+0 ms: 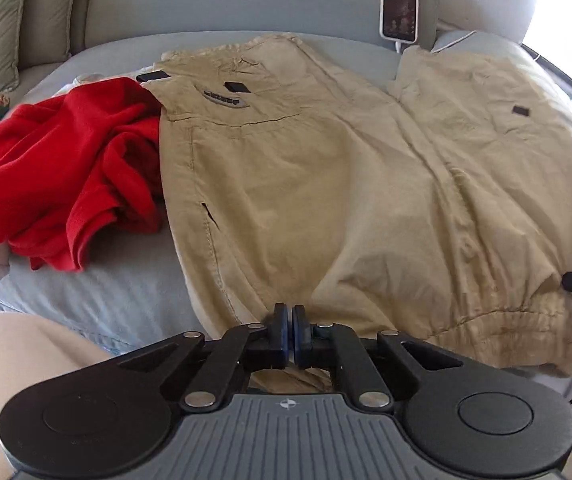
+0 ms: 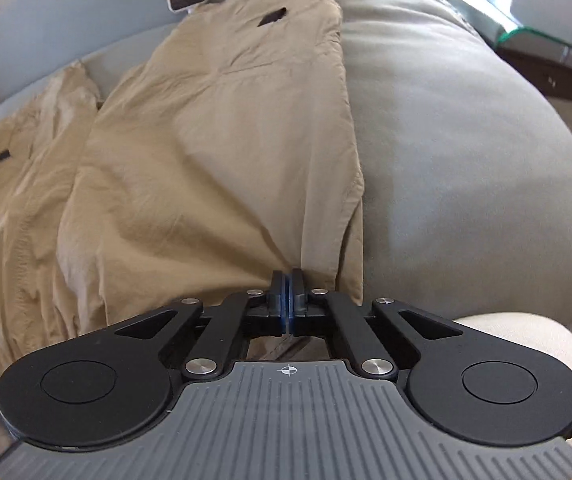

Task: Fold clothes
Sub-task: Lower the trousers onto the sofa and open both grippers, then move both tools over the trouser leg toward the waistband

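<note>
Both tools, left tool and right tool, are clamped on the trousers' near hem; next, lift it toward the waistband.

Landmark: khaki pants spread over the sofa seat. Left of them a red garment heap blocks you. Behind them the phone and its cable stand against the backrest. Right of them you've got bare cushion.
</note>
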The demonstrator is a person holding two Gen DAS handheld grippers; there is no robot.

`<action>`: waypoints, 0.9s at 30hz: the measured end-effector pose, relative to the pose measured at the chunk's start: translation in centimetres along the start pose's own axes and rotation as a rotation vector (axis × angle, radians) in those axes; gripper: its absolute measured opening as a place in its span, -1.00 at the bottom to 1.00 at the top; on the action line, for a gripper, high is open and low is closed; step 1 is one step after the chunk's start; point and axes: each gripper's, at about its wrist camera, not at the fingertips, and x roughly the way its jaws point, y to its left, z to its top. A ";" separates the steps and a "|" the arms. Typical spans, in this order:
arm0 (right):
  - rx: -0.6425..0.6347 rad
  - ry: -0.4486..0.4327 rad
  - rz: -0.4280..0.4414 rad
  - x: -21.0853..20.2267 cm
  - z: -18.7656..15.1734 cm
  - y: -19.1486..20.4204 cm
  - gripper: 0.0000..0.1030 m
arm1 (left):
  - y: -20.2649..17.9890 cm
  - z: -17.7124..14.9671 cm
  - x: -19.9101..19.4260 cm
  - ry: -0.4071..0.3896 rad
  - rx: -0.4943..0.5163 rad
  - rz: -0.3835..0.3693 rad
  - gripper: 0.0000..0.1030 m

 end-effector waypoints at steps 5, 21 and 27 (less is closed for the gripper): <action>0.041 -0.024 0.171 -4.9 1.1 0.8 -0.71 | 0.2 0.2 -3.3 -0.079 -0.004 -0.040 -0.30; -0.057 -0.164 0.420 -14.3 3.7 6.4 -0.04 | 2.6 3.3 -9.2 -0.254 -0.101 -0.041 0.02; -0.094 -0.173 0.451 -15.0 6.0 8.1 -0.03 | 3.0 5.4 -9.6 -0.315 -0.110 -0.035 0.12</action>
